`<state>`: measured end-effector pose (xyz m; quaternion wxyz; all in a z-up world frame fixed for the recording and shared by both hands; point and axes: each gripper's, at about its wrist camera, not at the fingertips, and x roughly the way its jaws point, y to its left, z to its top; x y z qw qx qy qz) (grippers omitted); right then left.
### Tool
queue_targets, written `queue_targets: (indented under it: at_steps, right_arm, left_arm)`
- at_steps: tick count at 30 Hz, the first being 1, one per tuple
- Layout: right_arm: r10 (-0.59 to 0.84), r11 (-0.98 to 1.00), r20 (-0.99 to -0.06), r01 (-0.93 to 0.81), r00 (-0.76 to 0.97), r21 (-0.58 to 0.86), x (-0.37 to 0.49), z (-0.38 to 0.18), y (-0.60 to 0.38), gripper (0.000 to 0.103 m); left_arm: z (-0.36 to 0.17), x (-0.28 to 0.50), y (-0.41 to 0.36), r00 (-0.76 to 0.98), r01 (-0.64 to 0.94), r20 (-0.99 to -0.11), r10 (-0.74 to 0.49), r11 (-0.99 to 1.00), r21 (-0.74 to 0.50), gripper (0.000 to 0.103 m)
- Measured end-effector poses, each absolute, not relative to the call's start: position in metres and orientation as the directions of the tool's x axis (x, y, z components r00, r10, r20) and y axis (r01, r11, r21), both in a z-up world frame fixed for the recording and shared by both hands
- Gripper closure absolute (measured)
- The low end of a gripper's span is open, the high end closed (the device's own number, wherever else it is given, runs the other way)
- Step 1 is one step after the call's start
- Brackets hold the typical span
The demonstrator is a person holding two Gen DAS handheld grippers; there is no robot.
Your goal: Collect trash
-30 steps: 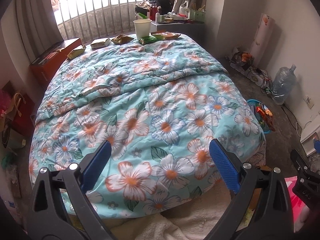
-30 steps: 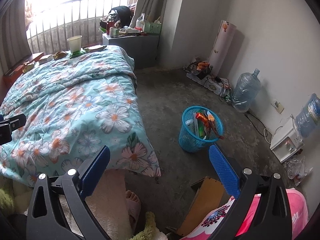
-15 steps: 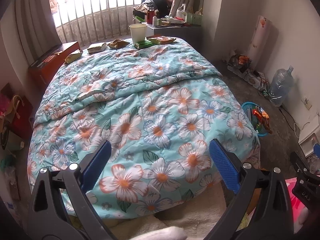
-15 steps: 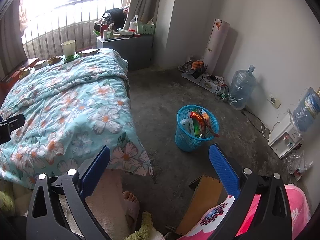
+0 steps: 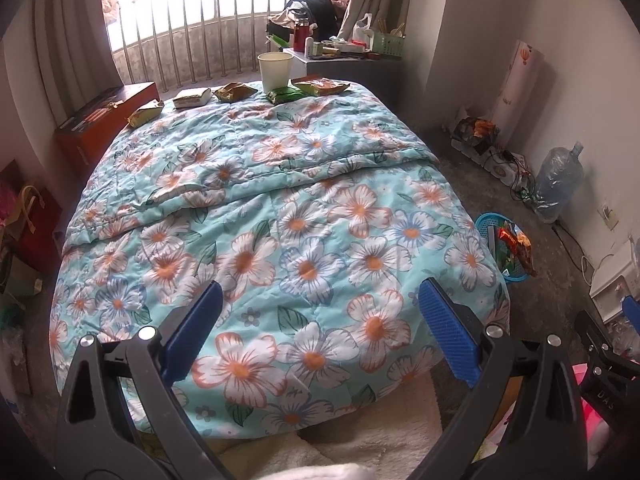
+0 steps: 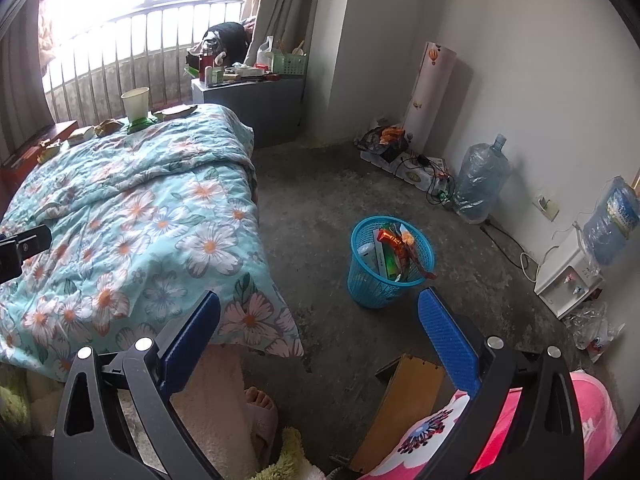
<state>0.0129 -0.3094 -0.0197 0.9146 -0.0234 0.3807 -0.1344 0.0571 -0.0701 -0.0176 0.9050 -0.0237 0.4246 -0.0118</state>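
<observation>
A bed under a floral turquoise quilt [image 5: 280,208] fills the room's middle, with a railed window at the top of the frame and bare concrete floor to the right. In the left wrist view the left gripper [image 5: 318,320] hovers over the quilt's near end, its blue pads spread wide with nothing between them. The trash lies well apart from it, in a row along the quilt's far edge: from left to right a yellow snack packet [image 5: 145,114], a pale flat packet [image 5: 193,98], a crumpled brown wrapper [image 5: 235,92], a white paper cup [image 5: 274,68] standing upright, a green wrapper [image 5: 286,95] and an orange-green packet [image 5: 320,87]. In the right wrist view the right gripper [image 6: 320,320] likewise gapes empty, above the floor, with a blue mesh wastebasket [image 6: 384,280] holding wrappers just beyond its fingers.
</observation>
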Motion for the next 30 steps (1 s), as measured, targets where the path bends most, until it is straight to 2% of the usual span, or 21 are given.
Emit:
queue_targets:
  at_steps: [30]
  right_arm:
    - [-0.259,0.965,-0.691,0.215,0.674,-0.152,0.0155,-0.0203,-0.3060,0.007]
  left_arm:
    - [-0.0149,0.0589,-0.0654,0.644,-0.012,-0.765,-0.036,0.998,-0.057,0.009]
